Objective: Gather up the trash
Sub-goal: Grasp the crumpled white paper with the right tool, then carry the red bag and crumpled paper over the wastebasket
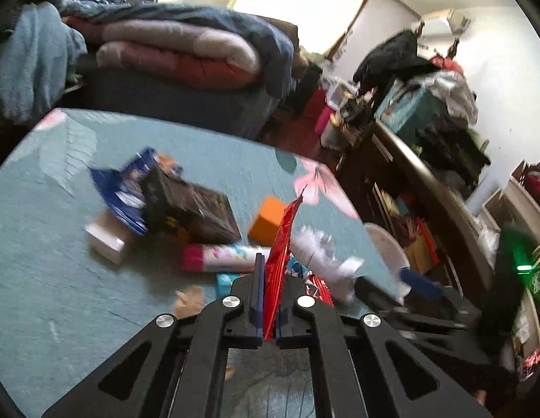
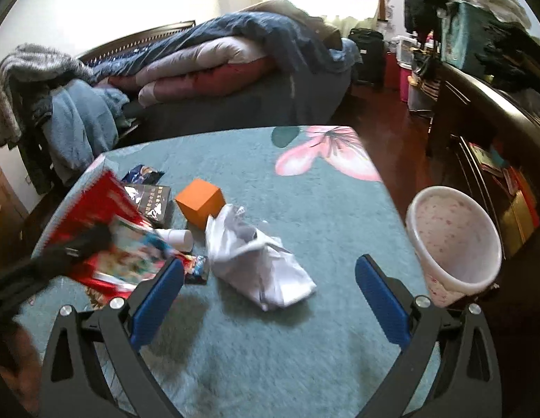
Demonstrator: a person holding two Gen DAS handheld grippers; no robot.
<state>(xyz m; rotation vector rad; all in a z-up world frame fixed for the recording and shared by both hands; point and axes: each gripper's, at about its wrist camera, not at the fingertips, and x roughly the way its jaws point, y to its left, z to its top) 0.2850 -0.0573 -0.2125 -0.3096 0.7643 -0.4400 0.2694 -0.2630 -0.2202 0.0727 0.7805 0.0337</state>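
Left view: left claw (image 1: 269, 299) clamped on a red wrapper (image 1: 282, 244), bottom centre, above the teal surface (image 1: 54, 271); right view: right claw (image 2: 270, 299) wide open, empty, crumpled paper (image 2: 259, 264) at centre, bin (image 2: 454, 244) right.

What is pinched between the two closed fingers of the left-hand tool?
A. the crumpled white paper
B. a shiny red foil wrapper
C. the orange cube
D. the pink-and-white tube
B: the left gripper is shut on the shiny red foil wrapper, which stands up between its blue pads, while the orange cube, crumpled white paper and pink-and-white tube lie on the teal cloth.
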